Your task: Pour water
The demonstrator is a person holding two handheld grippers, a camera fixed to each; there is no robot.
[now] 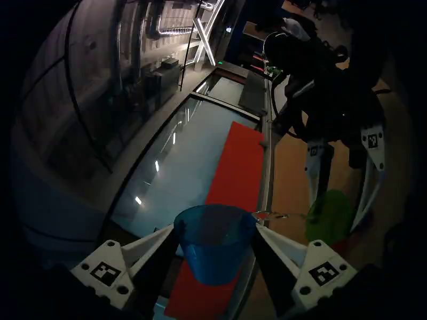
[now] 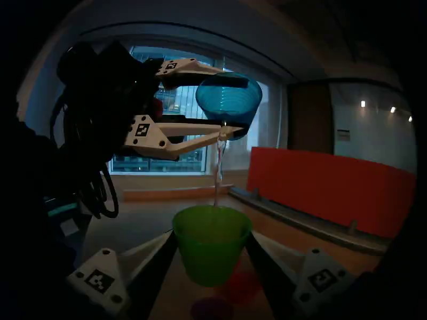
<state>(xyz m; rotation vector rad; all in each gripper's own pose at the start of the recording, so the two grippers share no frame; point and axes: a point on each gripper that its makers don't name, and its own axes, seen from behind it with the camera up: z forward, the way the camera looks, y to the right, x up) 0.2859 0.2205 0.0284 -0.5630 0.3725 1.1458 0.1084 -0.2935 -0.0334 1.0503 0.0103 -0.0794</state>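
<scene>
The supporting surface under my right gripper (image 2: pixel 211 234) is a flat brown tabletop (image 2: pixel 144 226). Two small things lie directly on it, close below my jaws: a red item (image 2: pixel 243 285) and a purple item (image 2: pixel 211 309), both too blurred to identify. A grey rail (image 2: pixel 299 217) runs along one edge, and an orange-red panel (image 2: pixel 331 181) stands upright just behind it.

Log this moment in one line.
phase: pouring | left gripper: shut on blue cup, tilted | water: streaming into green cup | right gripper: shut on green cup, upright
</scene>
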